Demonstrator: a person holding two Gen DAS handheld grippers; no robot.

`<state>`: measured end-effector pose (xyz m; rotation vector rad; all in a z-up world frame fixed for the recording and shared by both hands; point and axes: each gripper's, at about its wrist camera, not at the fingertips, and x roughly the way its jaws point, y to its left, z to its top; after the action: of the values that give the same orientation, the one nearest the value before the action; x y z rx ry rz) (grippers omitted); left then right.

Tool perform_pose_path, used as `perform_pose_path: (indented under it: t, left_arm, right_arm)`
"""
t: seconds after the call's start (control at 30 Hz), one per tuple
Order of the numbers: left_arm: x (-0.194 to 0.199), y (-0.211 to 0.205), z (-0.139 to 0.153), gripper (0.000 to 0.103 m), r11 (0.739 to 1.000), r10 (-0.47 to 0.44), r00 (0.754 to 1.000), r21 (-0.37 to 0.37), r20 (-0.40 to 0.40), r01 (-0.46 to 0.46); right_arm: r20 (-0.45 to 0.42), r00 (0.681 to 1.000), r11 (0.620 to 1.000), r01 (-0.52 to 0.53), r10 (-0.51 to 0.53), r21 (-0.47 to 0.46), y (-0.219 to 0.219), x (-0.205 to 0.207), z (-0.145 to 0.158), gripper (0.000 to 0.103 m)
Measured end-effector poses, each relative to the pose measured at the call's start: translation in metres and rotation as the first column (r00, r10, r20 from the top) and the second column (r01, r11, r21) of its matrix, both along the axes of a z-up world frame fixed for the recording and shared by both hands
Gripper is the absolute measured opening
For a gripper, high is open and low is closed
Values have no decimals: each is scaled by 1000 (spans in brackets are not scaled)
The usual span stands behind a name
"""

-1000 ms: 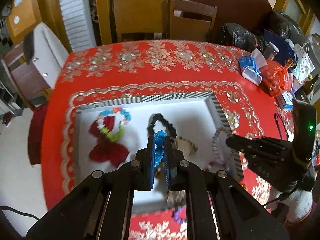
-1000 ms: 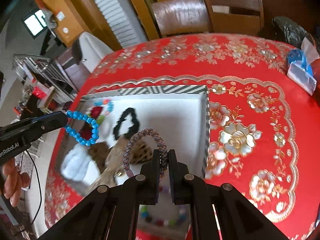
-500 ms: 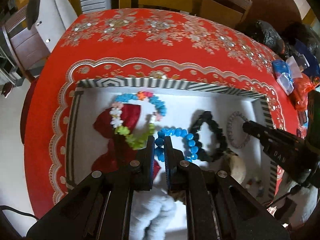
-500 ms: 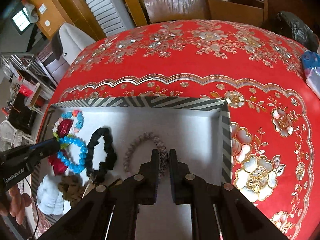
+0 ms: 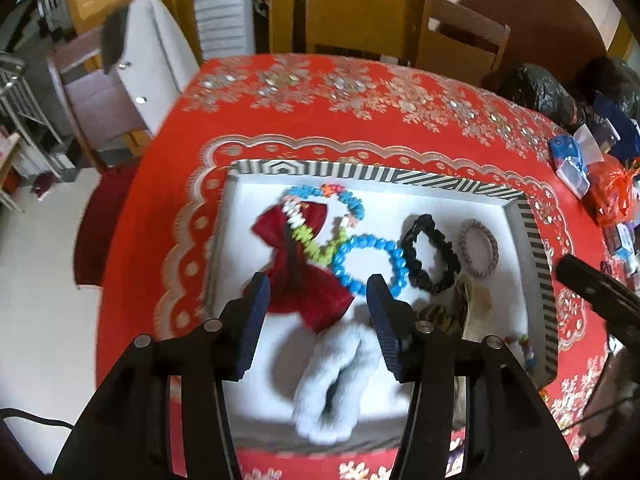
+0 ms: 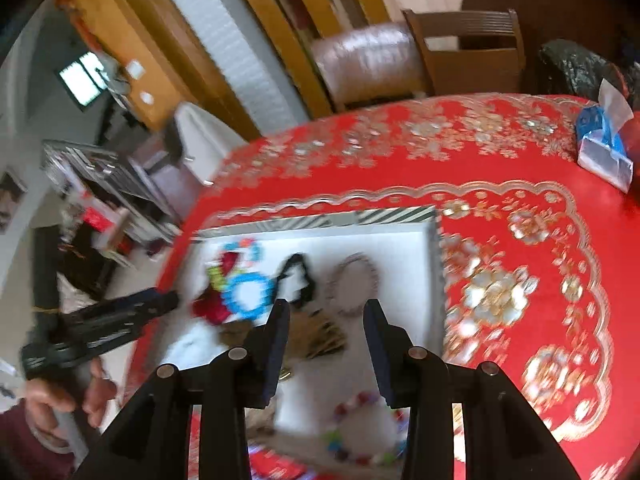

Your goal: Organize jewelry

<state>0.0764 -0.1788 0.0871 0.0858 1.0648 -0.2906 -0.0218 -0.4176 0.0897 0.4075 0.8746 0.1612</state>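
Observation:
A white tray with a striped rim point(image 5: 420, 176) point(image 6: 400, 213) sits on the red tablecloth. In it lie a blue bead bracelet point(image 5: 370, 260) point(image 6: 250, 294), a black bracelet point(image 5: 430, 260) point(image 6: 298, 278), a grey woven bracelet point(image 5: 480, 254) point(image 6: 354, 282), a multicoloured bead necklace point(image 5: 320, 216) over a red bow point(image 5: 304, 272), and a white fluffy scrunchie point(image 5: 336, 384). My left gripper point(image 5: 318, 294) is open and empty above the blue bracelet. My right gripper point(image 6: 326, 320) is open and empty above the grey bracelet.
A leopard-print scrunchie point(image 5: 452, 312) and a colourful bead bracelet point(image 6: 360, 432) lie at the tray's near side. Bags and a blue packet point(image 5: 570, 160) crowd the table's right edge. Wooden chairs point(image 5: 460, 44) stand behind the table.
Both grippers opened and drew back. The blue bracelet left my left gripper and the grey bracelet left my right gripper; both now lie in the tray.

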Motion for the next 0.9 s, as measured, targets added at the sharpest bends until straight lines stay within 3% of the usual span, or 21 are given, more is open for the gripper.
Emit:
perform_pose_path:
  t: [0.27,0.63,0.9]
  left_arm:
    - [-58,18,16,50,999,39,998,13,57,-39]
    - [-131,34,10,50,996,88,996,10,22,-88]
    - [-166,37,10,52,997,75,997,7,16,-75]
  right_arm:
    - [4,998,998,-56,57,-42,28,-48,7,36]
    - [-38,988,985,-152,149,-80,56,-111,0,36]
    - [-29,993,988,-117,115,-99,46,-129,2,42]
